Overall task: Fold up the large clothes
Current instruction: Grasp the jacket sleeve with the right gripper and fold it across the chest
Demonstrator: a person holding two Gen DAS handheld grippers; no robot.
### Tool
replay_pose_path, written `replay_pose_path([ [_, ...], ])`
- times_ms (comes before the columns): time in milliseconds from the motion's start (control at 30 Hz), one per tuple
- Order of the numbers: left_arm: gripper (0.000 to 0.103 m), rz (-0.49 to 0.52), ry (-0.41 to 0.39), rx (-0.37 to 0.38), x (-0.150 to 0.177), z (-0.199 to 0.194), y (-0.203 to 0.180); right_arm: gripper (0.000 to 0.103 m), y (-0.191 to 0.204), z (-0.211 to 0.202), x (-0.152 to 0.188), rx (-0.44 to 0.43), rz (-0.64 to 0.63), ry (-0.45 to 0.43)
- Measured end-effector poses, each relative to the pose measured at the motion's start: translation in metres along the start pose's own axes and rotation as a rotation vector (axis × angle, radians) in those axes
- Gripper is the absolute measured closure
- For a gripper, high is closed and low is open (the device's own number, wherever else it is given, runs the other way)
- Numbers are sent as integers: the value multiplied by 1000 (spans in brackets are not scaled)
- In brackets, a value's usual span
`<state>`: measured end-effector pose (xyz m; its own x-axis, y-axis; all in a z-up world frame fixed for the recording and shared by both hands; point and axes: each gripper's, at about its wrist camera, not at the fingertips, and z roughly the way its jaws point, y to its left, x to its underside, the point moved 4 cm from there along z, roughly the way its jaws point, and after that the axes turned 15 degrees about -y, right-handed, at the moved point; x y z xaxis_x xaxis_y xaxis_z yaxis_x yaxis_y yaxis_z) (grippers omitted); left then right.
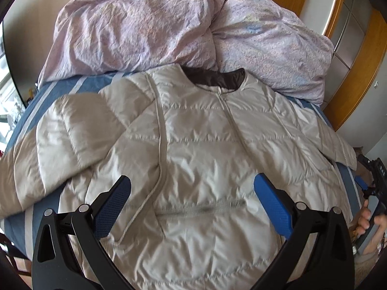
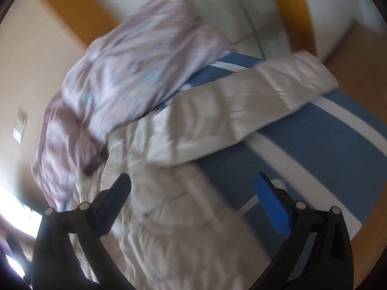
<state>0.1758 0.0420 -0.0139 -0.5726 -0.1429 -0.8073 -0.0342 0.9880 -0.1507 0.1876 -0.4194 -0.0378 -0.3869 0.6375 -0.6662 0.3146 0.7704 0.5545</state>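
The pale grey quilted jacket (image 1: 193,149) lies front-up and spread flat on the bed, collar toward the headboard end. Its bottom hem runs out of the left wrist view under the gripper, so the lower edge cannot be made out. The right wrist view is smeared by motion blur; there the jacket (image 2: 169,193) shows only as a light padded mass with 1 sleeve (image 2: 254,104) stretched across the sheet toward the bed's edge, seams unreadable.

In the sharp view the shell is shiny and puffy with horizontal stitch lines, a closed centre zip, a dark brown collar lining (image 1: 215,78) and a zipped pocket (image 1: 200,209) low on the front. The other sleeve (image 1: 72,130) angles out and down across the bed.

The left gripper (image 1: 192,191) hangs over the jacket's lower front with its 2 blue-padded fingers spread wide, nothing between them. The right gripper (image 2: 192,188) is likewise spread wide and holds nothing, above the jacket's side; in the left wrist view it (image 1: 372,181) shows at the frame's edge, partly cut off.

Beneath is a blue sheet with white stripes (image 2: 326,133). A crumpled lilac duvet (image 1: 150,31) is heaped just beyond the collar, touching the jacket's shoulder. Wooden panelling (image 1: 358,72) stands beside the bed.
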Motion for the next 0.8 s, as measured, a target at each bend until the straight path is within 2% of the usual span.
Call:
replay_pose_path([
  [67, 1, 10, -10, 33, -10, 9, -7, 17, -33, 15, -20, 31, 131, 10],
  [167, 1, -5, -19, 87, -23, 25, -16, 26, -64, 30, -42, 89, 219, -13],
  [300, 1, 2, -17, 108, -33, 49, -28, 42, -115, 49, -63, 180, 397, -43],
  [433, 1, 12, -54, 145, -38, 64, -36, 48, -149, 63, -68, 226, 517, -34],
  [567, 1, 1, -66, 196, -42, 74, -43, 54, -164, 71, -70, 251, 548, -40],
  [700, 1, -38, -35, 254, -42, 85, -44, 64, -170, 75, -71, 267, 559, -45],
  [800, 1, -95, -11, 290, -41, 92, -41, 71, -168, 80, -76, 300, 521, -54],
])
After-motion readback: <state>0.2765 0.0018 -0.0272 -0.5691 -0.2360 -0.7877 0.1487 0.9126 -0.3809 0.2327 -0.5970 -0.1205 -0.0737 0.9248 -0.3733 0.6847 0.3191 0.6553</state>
